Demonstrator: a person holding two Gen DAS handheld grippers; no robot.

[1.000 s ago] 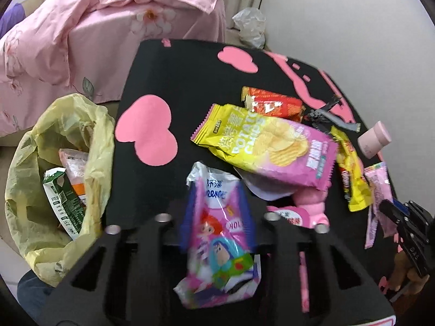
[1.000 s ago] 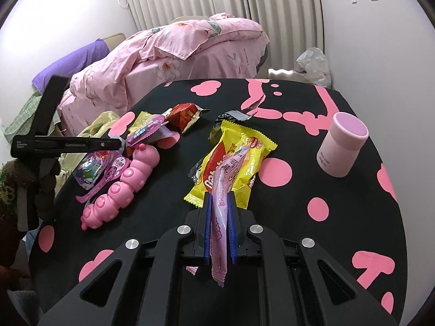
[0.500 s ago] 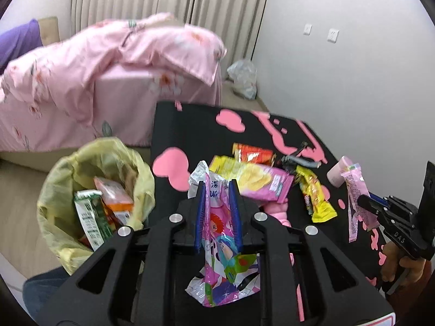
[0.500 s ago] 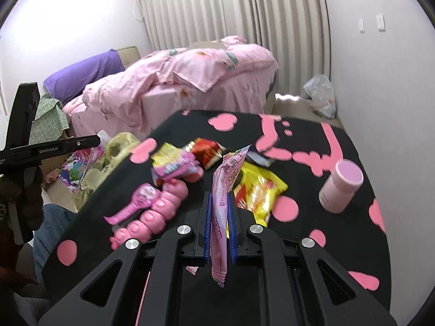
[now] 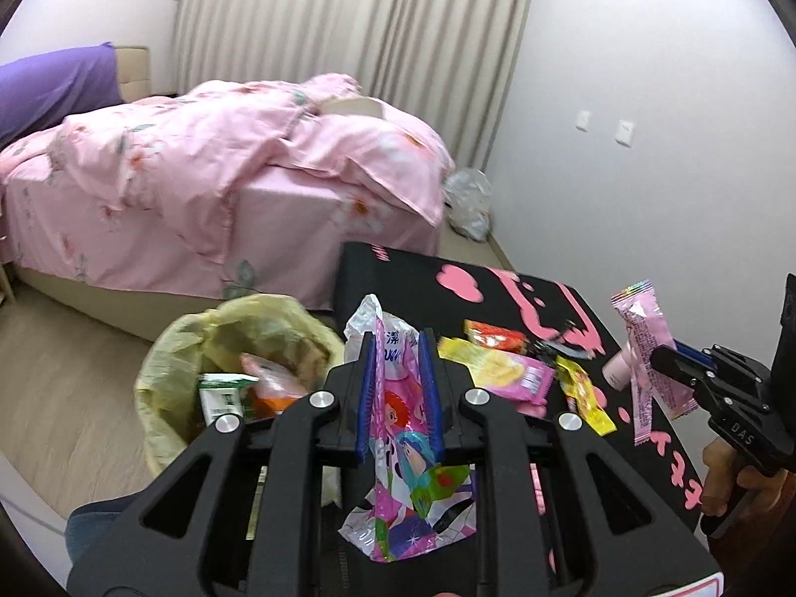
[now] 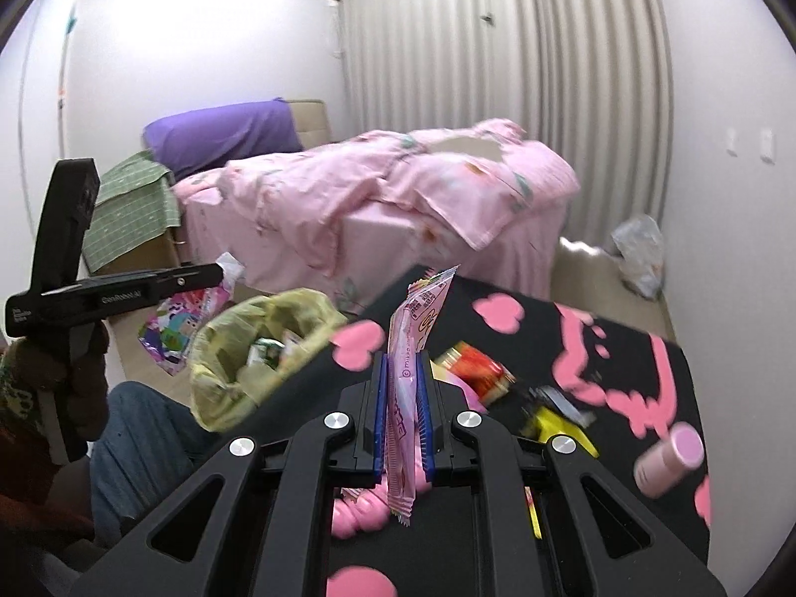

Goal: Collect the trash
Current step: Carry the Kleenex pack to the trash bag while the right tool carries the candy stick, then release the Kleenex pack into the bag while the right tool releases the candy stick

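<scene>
Lifting both wrappers clear of the surface [image 5: 398,268], we now have the left tongs [image 5: 395,393] clamped on the cartoon wrapper [image 5: 398,447] and the right tongs [image 6: 402,418] on the pink sachet [image 6: 418,328]; the bin bag [image 5: 199,348] waits at ten o'clock, so dropping comes next

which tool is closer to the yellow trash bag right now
Left. The left tool, shut on a cartoon wrapper, sits right beside the yellow trash bag. The right tool, shut on a pink wrapper, is across the table.
</scene>
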